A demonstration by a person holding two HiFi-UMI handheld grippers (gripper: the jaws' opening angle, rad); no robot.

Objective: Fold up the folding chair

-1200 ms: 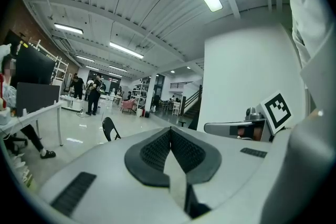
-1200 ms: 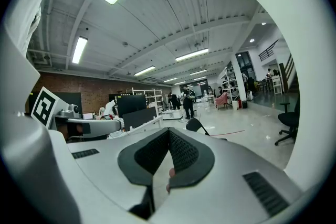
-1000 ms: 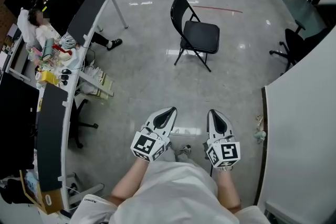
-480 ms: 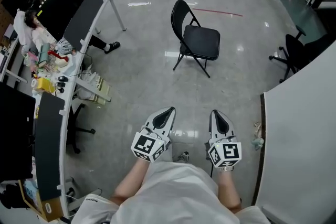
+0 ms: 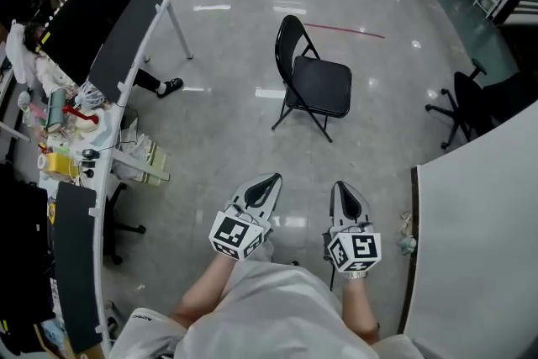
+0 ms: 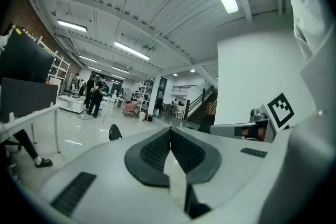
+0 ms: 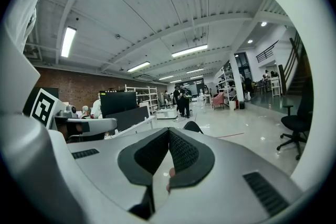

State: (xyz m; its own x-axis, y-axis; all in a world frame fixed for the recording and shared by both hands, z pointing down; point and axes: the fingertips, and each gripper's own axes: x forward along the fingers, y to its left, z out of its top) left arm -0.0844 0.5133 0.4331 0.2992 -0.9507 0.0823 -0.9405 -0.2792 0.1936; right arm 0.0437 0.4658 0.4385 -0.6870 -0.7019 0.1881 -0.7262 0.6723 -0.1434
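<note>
Task stage: not begun. The folding chair [image 5: 315,84] stands fully unfolded, seat down, on its legs.
Chair place: on open floor ahead of the person and well apart from both grippers. It sits between the long desk [image 5: 126,38] on the left and the office chair [image 5: 471,97] on the right, with a red floor line [image 5: 345,30] just behind it.
Left gripper [image 5: 269,179]: jaws pressed together with nothing between them. It is held low in front of the person's body and aimed toward the chair.
Right gripper [image 5: 345,186]: jaws also closed tight and empty. It sits beside the left one and aims the same way.
Done so far: nothing that shows — no contact with the chair.
Left to do (judgement): everything. Get to the chair, open the jaws, take the backrest or seat edge, swing the seat up against the back and bring the legs together.
Head view only: the whole layout — chair seat, crossed legs, both marker cubes and the white panel [image 5: 479,240] at right.
Left gripper view only: closed pads seen close up [image 6: 170,131], with only the chair's dark backrest top [image 6: 114,132] peeking over the gripper body. People standing far off [image 6: 94,94] and a staircase [image 6: 202,107] also show.
Right gripper view only: closed pads [image 7: 168,131], backrest top [image 7: 193,126] just above them, and a brick wall [image 7: 68,89].
Gripper views lack: the chair's seat and legs, which neither one shows.
</note>
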